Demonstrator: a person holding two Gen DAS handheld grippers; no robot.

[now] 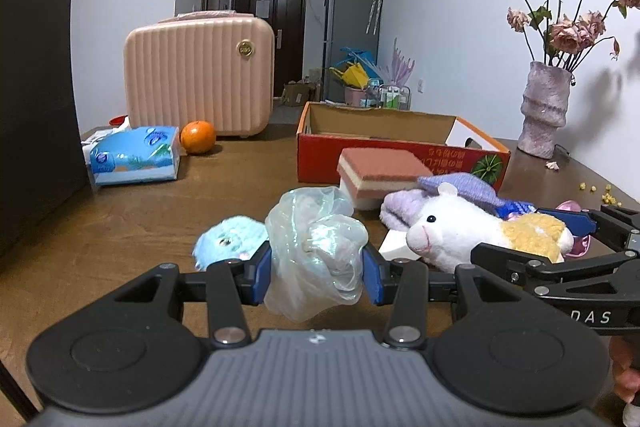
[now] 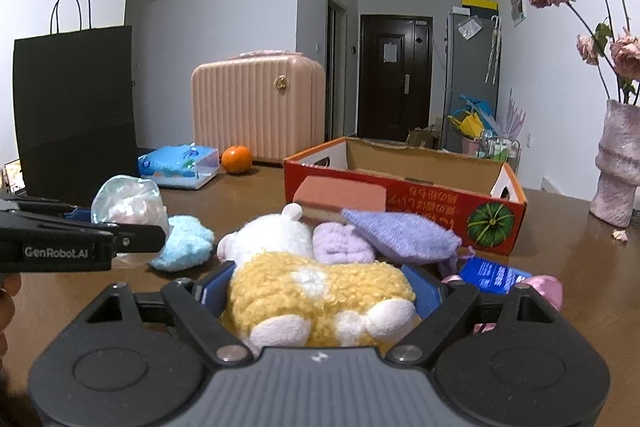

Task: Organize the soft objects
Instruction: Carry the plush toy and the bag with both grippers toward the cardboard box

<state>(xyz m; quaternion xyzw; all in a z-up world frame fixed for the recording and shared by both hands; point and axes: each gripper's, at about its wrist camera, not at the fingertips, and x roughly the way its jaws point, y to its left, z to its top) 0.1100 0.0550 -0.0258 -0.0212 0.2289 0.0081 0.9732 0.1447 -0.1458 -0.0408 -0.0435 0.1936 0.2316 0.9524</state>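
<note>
The wooden table (image 1: 140, 211) takes up most of the room in front of me, with a tall black paper bag (image 2: 76, 107) at its left edge and a pink suitcase (image 1: 198, 83) standing at the back. The open red cardboard box (image 1: 400, 143) sits ahead and slightly right of both grippers, its empty inside facing up; I take it as the place the soft things go.

In front of the box lies the pile: a layered sponge (image 1: 380, 175) touching the box wall, a purple knitted piece (image 2: 400, 235), a lilac sock (image 2: 344, 247) and a fluffy blue toy (image 2: 184, 247) off to the left.

The right gripper (image 2: 320, 291) has its jaws clamped wide around the body of the plush toy (image 2: 316, 291), whose long axis runs away from the jaws, white head towards the box. The left gripper (image 1: 318, 275) is closed on a crumpled clear plastic bag (image 1: 316, 251), squeezed narrow between the blue pads (image 1: 262, 277).

The right hand looks nearer to the box, which lies straight beyond the toy's head, so carrying it forward and over the near wall seems the natural next move.
</note>
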